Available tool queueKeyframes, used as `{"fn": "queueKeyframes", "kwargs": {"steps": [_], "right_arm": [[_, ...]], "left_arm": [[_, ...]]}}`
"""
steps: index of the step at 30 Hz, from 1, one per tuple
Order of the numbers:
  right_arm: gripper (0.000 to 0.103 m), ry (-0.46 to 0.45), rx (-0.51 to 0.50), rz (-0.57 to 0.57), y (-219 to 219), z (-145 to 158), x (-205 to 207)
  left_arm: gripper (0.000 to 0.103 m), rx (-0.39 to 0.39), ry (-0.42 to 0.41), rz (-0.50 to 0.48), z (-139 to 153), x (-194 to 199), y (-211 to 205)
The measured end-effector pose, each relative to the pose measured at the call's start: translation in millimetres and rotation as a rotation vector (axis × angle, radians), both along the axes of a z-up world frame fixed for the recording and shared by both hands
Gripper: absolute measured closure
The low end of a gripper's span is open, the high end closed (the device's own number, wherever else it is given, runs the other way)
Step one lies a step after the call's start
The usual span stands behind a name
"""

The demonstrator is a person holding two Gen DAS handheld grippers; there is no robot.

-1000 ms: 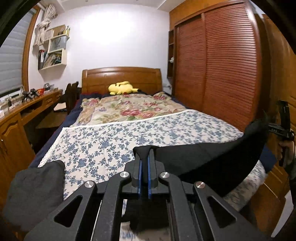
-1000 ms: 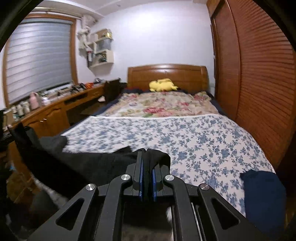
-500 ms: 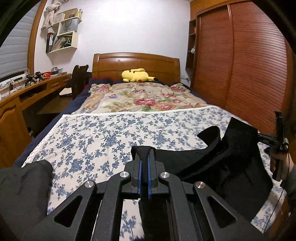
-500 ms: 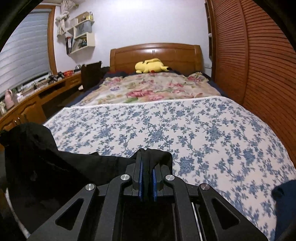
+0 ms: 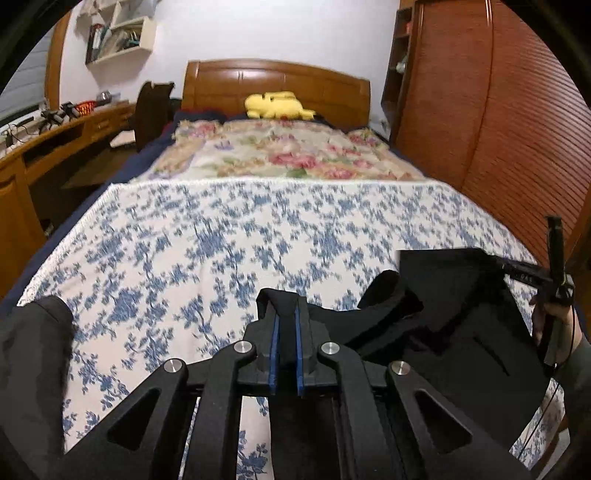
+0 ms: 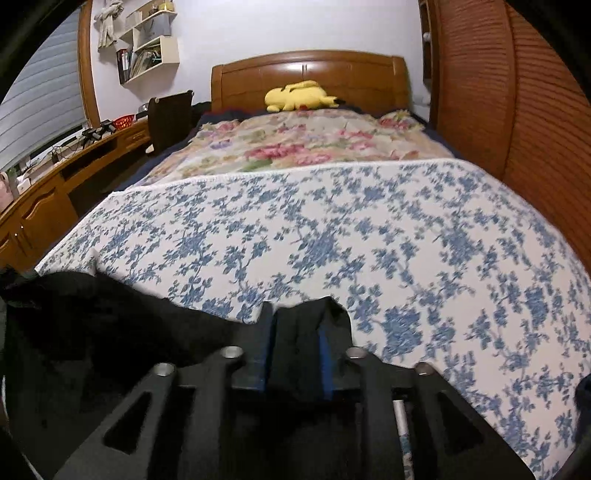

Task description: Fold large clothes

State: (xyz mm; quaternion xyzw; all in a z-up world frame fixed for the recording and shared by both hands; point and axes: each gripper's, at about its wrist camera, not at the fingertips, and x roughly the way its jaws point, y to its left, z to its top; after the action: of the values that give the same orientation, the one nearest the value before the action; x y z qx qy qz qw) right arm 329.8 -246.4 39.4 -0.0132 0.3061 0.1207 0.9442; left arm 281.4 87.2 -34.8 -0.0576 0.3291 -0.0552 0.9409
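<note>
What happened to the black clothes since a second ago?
Both grippers carried the black garment forward and down over the blue-flowered sheet, so it went from stretched in the air to sagging low over the bed. The left gripper stayed clamped on it. The right gripper now shows its jaws wider apart, cloth still between them. The yellow plush didn't move.

Garment (image 5: pixel 454 332) spread low across near end of bed (image 5: pixel 258 236), pinched at 1 edge in left gripper (image 5: pixel 285 332), at other in right gripper (image 6: pixel 295 347). Behind: quilt (image 5: pixel 280 155), then plush toy (image 5: pixel 277 105) against headboard (image 5: pixel 277 79). Desk (image 5: pixel 55 136) and chair (image 5: pixel 151 107) left of bed, shelves (image 5: pixel 118 33) above; wardrobe (image 5: pixel 498 110) right.
</note>
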Motion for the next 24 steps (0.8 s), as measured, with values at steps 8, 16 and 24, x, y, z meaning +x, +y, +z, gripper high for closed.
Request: {"fn": "queueKeyframes", "kwargs": {"steps": [8, 16, 24], "right_arm": [[0.038, 0.098, -0.062, -0.024, -9, -18, 16], [0.038, 0.306, -0.049, -0.035, -20, -55, 44], [0.1, 0.26, -0.084, 0.026, -7, -44, 46]], "left_arm": [[0.071, -0.018, -0.012, -0.05, 9, -12, -8], [0.066, 0.014, 0.001, -0.081, 8, -28, -23], [0.064, 0.038, 0.003, -0.105, 7, -42, -36]]}}
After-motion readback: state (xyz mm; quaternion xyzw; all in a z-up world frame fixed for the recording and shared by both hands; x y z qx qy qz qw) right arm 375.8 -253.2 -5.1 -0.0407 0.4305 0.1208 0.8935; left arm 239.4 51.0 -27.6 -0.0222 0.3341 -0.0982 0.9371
